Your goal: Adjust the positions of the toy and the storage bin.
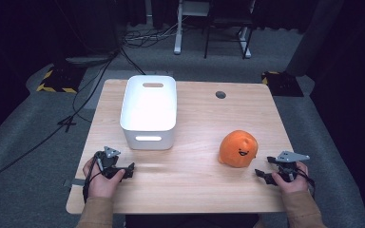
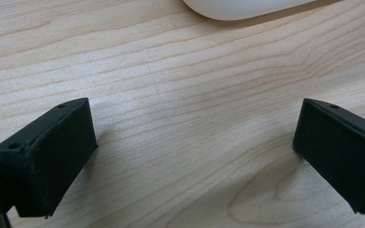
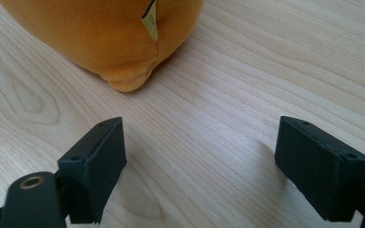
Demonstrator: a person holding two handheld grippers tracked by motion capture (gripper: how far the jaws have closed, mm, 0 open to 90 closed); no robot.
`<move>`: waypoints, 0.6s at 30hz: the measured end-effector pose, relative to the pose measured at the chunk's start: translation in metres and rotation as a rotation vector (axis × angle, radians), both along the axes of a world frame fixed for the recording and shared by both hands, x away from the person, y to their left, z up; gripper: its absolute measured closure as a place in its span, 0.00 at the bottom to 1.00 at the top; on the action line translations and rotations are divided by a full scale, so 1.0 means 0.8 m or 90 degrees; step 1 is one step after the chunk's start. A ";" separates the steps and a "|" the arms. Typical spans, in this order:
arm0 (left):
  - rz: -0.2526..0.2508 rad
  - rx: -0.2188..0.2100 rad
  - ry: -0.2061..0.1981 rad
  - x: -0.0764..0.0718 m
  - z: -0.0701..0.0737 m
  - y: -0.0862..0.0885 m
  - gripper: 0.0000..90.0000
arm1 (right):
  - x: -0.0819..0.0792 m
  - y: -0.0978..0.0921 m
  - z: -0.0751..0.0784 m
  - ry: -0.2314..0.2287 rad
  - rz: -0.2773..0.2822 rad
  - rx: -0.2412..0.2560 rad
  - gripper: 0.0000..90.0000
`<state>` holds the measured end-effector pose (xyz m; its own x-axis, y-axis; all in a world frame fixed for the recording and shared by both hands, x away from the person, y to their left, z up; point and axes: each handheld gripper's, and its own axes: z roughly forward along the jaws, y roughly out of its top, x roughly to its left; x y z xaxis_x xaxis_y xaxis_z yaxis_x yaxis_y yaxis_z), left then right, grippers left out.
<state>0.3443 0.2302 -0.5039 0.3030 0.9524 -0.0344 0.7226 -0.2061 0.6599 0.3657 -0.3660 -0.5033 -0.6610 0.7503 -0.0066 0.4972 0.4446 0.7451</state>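
An orange plush toy [image 1: 238, 148] with a small black smiling face sits on the wooden table [image 1: 195, 118], right of centre. Its orange underside [image 3: 104, 33] with a small tag fills the top of the right gripper view. My right gripper [image 1: 266, 175] rests open on the table just right of and nearer than the toy, apart from it, jaws wide [image 3: 199, 171]. A white plastic bin [image 1: 148, 111] with handle slots stands left of centre. My left gripper [image 1: 123, 171] lies open on the table in front of the bin's near left corner, nothing between its jaws [image 2: 195, 156]; the bin's white base [image 2: 247, 7] shows ahead.
A round cable hole [image 1: 220, 94] sits near the table's far edge. Beyond the table are grey carpet, cables [image 1: 100, 71], yellow-black striped floor plates [image 1: 57, 80] and desk legs [image 1: 178, 28]. Bare wood lies between the bin and the toy.
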 end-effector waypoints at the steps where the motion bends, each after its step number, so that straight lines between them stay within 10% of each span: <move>1: -0.003 -0.004 -0.002 0.000 0.000 0.000 0.03 | 0.000 0.000 0.000 0.002 0.002 -0.002 0.20; 8: -0.008 -0.004 -0.003 0.002 0.006 0.004 0.23 | 0.000 0.000 0.000 0.001 0.002 -0.001 0.20; 18: -0.041 -0.019 -0.023 -0.003 0.046 0.005 0.19 | 0.000 0.000 0.000 0.002 0.002 -0.001 0.20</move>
